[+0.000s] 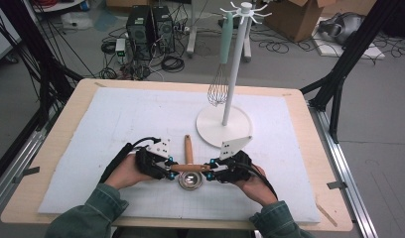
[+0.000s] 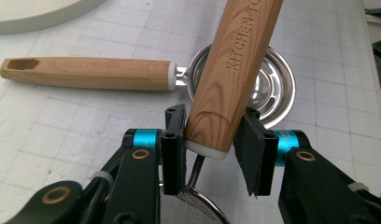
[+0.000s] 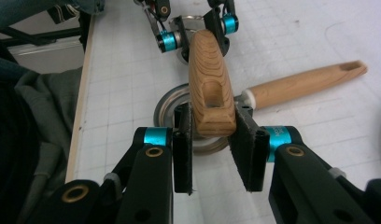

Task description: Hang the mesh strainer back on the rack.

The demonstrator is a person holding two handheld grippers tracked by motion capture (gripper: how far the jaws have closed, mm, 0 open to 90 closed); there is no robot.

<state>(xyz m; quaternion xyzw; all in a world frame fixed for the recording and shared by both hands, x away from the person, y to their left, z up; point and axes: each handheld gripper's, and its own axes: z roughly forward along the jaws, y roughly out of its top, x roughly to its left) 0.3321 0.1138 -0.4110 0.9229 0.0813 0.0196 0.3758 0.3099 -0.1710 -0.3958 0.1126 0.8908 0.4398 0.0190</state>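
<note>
Held utensil: a wooden handle [image 1: 190, 168] lies level between the two grippers, above the tabletop [image 1: 56, 144]. Below its white collar, a thin wire and a bit of fine mesh [image 2: 188, 207] show in the left gripper view, so it looks like a small strainer.
Left gripper [image 1: 168, 166]: its jaws are clamped on the collar end of this handle; in the left gripper view the wood sits between both black pads.
Right gripper [image 1: 210, 168]: its jaws are pressed on the other end of the same handle, the end with the hanging hole [image 3: 210, 95], as the right gripper view shows.
Landmark: the steel ladle bowl [image 1: 190, 181] lies on the white mat [image 1: 116, 119], directly under the held handle and between the two grippers.
Ladle handle [image 1: 188, 148]: wooden; it goes from the bowl away from the person, toward the stand.
Stand [image 1: 224, 124]: a white round base with a tall pole, beyond the ladle bowl and to its right, well apart from it.
Whisk [image 1: 220, 74]: it hangs by its pale green handle from a hook at the top of the stand, with the wire part down, far beyond the ladle bowl.
Hands: one hand [image 1: 126, 173] holds the left gripper to the left of the bowl, the other hand [image 1: 252, 183] holds the right gripper to its right.
</note>
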